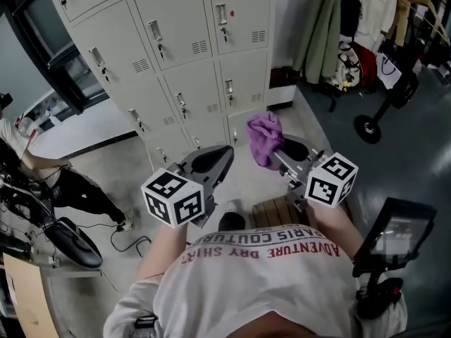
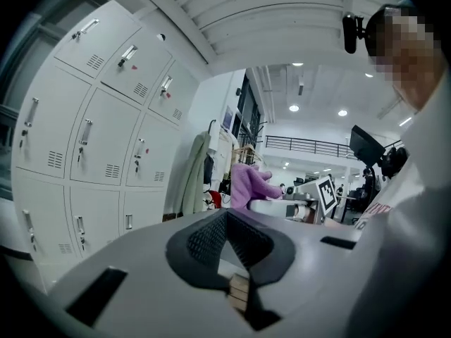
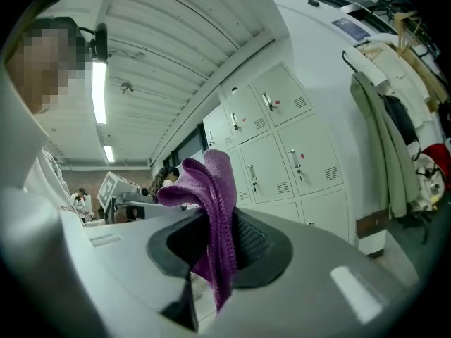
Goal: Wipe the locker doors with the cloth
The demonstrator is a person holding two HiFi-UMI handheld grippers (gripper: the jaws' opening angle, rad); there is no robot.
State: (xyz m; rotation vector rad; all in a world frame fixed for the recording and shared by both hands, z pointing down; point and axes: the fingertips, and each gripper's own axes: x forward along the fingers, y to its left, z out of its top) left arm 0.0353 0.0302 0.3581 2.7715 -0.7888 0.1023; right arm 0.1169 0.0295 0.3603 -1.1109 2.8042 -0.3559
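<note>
The right gripper (image 1: 280, 148) is gripping the purple cloth (image 1: 263, 138), its jaws pressing together on the fabric. In the right gripper view the cloth (image 3: 211, 192) is bunching above the pads of this gripper (image 3: 217, 239) and hanging below them. The cloth is being held in the air in front of the lower doors of the grey lockers (image 1: 180, 41), and it is clear of them: the right gripper view is showing the lockers (image 3: 282, 146) some way beyond the fabric. The left gripper (image 1: 224, 152) is being held beside the right one at about the same height. In its own view, the jaws of the left gripper (image 2: 225, 217) are meeting at the tips and holding nothing. Both grippers are pointing towards the lockers. Coats (image 1: 324, 27) are hanging just right of the lockers, above the grey floor (image 1: 416, 167).
</note>
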